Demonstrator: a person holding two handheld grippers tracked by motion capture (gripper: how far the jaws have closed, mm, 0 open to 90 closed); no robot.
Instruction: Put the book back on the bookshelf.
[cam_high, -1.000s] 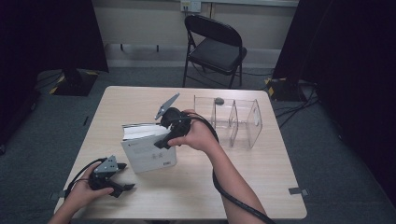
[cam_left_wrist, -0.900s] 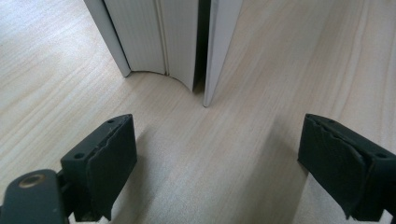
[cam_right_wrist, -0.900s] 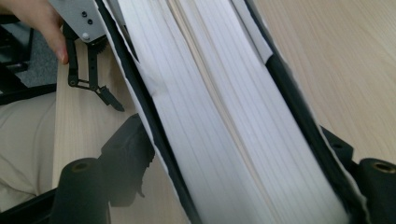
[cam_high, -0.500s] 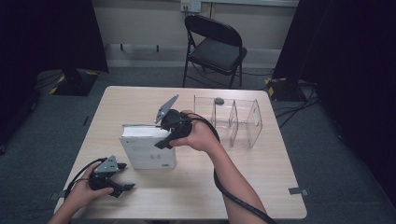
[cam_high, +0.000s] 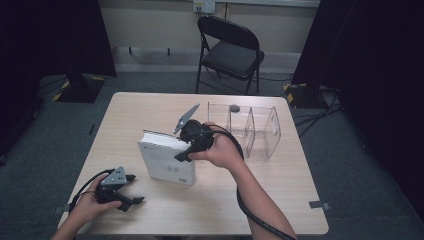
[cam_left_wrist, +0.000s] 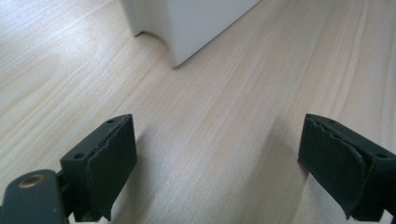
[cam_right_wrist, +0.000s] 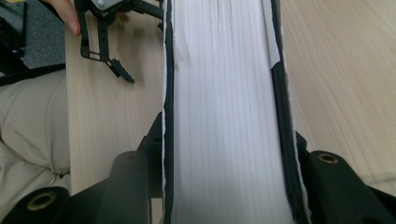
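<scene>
A thick white book (cam_high: 167, 159) is lying near the middle of the wooden worktop (cam_high: 280, 200), and the right gripper (cam_high: 186, 152) is sitting at its far right edge with its jaws closing around the book's thickness. In the right gripper view the page block (cam_right_wrist: 224, 116) is running straight up between the two black jaws, which have just been drawing in and are now pressing against the covers on either side. The left gripper (cam_high: 131, 192) is resting low at the near left corner of the worktop, held in the person's left hand (cam_high: 90, 207), apart from the book. In the left gripper view its jaws are standing wide with bare wood between them, and a corner of the book (cam_left_wrist: 187, 23) is lying just ahead. A clear plastic divider rack (cam_high: 250, 130) is standing to the right of the book.
</scene>
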